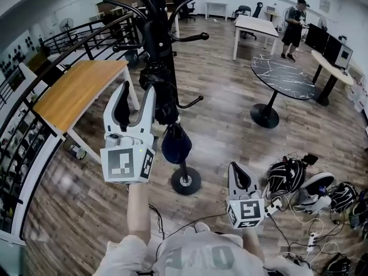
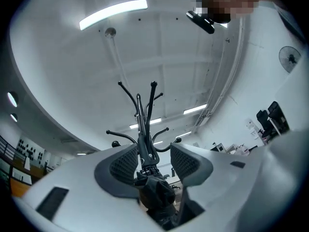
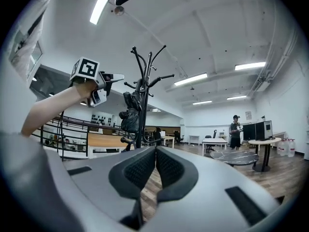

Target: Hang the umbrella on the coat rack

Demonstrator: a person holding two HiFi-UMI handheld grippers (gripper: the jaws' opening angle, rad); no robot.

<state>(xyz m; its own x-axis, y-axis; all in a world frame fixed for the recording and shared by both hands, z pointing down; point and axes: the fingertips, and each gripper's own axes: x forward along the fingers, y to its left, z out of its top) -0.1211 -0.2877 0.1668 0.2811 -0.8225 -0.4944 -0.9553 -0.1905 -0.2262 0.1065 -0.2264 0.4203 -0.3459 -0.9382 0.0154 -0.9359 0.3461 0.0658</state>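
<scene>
Umbrella (image 1: pixel 167 105) hangs from the coat rack (image 1: pixel 156 4), task judged near complete; left claw (image 1: pixel 137 91) gapes empty at its 9 o'clock, right claw (image 1: pixel 238 170) closed, empty; withdrawal remains.

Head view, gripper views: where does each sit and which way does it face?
Head view: on the person's head, steeply down at the coat rack and umbrella; both forearms, left gripper, right gripper.
Left gripper view: on the left gripper, tilted up at coat rack and ceiling; its open jaws.
Right gripper view: on the right gripper, level toward the coat rack; shut jaws, left forearm.
Shared: coat rack and umbrella in all.
</scene>
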